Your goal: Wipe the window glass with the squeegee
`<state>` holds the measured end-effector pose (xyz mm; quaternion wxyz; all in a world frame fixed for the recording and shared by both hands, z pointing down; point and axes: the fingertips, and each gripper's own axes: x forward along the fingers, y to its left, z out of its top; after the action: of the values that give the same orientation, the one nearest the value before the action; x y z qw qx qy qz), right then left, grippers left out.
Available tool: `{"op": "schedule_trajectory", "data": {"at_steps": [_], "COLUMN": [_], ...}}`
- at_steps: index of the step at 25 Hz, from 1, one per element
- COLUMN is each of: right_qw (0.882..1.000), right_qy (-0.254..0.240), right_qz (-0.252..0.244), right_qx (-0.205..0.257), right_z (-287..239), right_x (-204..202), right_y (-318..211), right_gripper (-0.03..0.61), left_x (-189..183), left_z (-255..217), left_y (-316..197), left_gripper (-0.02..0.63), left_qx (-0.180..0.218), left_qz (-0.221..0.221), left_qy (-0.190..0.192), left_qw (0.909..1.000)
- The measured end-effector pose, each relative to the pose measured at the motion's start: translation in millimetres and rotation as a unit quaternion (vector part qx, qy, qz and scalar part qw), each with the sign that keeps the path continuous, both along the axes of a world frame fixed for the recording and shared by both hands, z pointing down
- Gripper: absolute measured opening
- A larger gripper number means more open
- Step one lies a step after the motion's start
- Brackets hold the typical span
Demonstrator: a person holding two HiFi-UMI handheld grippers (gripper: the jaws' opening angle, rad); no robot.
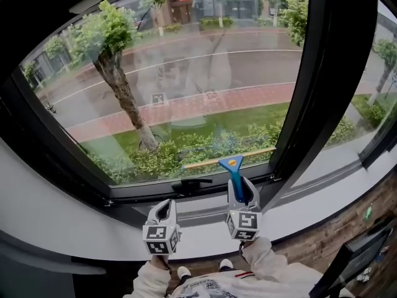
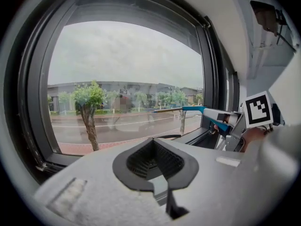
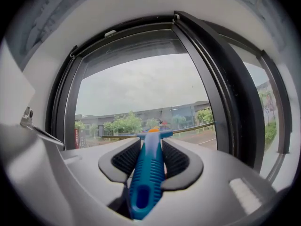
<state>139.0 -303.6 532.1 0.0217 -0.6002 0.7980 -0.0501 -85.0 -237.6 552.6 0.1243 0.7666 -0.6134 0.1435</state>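
Observation:
A blue-handled squeegee (image 1: 234,173) points up at the window glass (image 1: 186,79), its long blade (image 1: 228,157) lying across the lower part of the pane. My right gripper (image 1: 242,191) is shut on the squeegee's handle (image 3: 148,173); the blade (image 3: 188,128) shows beyond the jaws against the glass. In the left gripper view the squeegee (image 2: 197,110) reaches in from the right. My left gripper (image 1: 165,211) hangs below the sill, left of the right one, jaws together with nothing between them (image 2: 153,160).
A black window frame (image 1: 313,92) with a thick mullion runs up the right of the pane. A black handle (image 1: 191,184) sits on the lower frame rail. A white sill (image 1: 74,216) spans below. A dark screen edge (image 1: 356,253) stands at the lower right.

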Motion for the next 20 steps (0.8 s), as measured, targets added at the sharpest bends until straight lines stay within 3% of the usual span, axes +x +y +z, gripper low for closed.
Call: {"op": "schedule_trajectory", "data": {"at_steps": [5,12,17,20], "right_qw": [0.999,0.999,0.997,0.994], "right_qy": [-0.007,-0.004,-0.015,-0.025], "right_qz": [0.027,0.029,0.047,0.046], "right_qx": [0.024,0.042,0.062,0.096], "right_z": [-52,-109,-151,-190], "right_x": [-26,-109,-163,-192], "right_y": [8,32,56,57], "right_gripper": [0.146,0.146,0.146,0.146], "left_x": [-58,-157,-221,-243], "left_z": [-52,-111,-154,-183], "left_y": [2,8,14,9], "left_gripper": [0.002,0.002,0.000,0.000], "left_qx": [0.062,0.102,0.129,0.150], "left_qz": [-0.009,-0.004,-0.008,-0.009], "left_qy": [-0.017,-0.005,-0.022,-0.031], "left_qw": [0.9979,0.9948,0.9913,0.9881]}}
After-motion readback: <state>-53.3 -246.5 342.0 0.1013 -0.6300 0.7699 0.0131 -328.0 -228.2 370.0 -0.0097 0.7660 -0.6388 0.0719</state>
